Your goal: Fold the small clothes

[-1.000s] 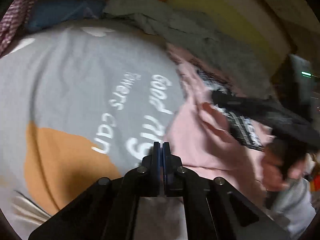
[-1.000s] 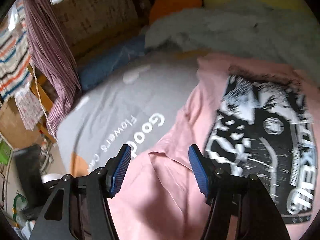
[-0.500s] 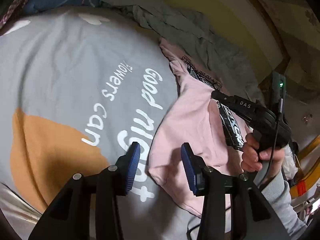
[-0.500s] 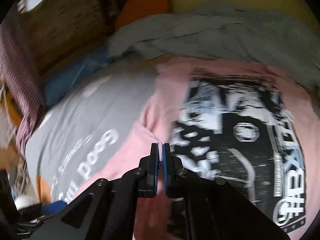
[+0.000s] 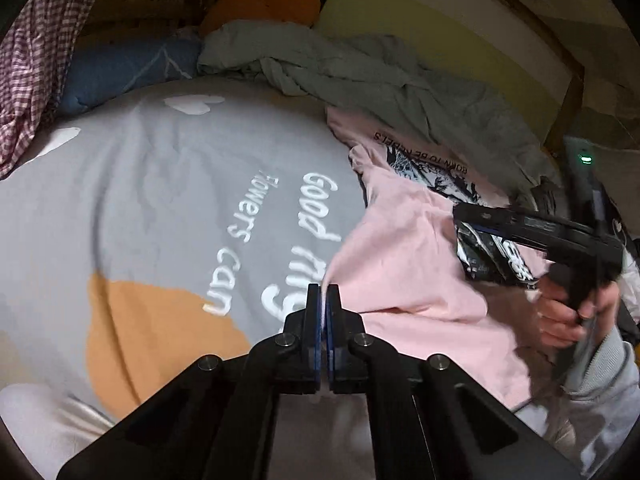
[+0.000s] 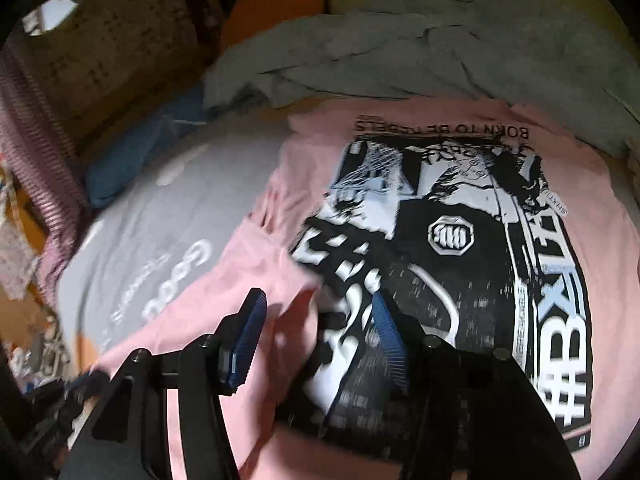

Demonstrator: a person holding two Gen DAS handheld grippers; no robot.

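The pink T-shirt (image 6: 460, 128) lies on a bed, spread over the grey bedsheet (image 5: 160, 200) with white letters and an orange patch. Its black and white print faces up, and in the right wrist view the words of the print stand upside down. One side of the shirt is folded over, so a plain pink flap (image 5: 400, 248) covers a part of the print on the side next to the sheet's letters.

The left gripper (image 5: 323, 300) has its jaws together, just at the edge of this pink flap. It has just been closing. Whether a bit of cloth is caught between the blue pads I cannot tell, because the view there is too tight.

The right gripper (image 6: 316, 312) has its jaws apart, and they have just been opening. It hangs over the line where the pink flap meets the print; the pads press on nothing. In the left wrist view a hand (image 5: 568, 316) in a grey sleeve holds it by the handle.

Behind the shirt lies a crumpled grey-green cloth (image 5: 360, 72), then an orange cushion (image 5: 268, 0) and a blue pillow (image 5: 120, 68). A checked red and white cloth (image 5: 36, 60) hangs at the far left.
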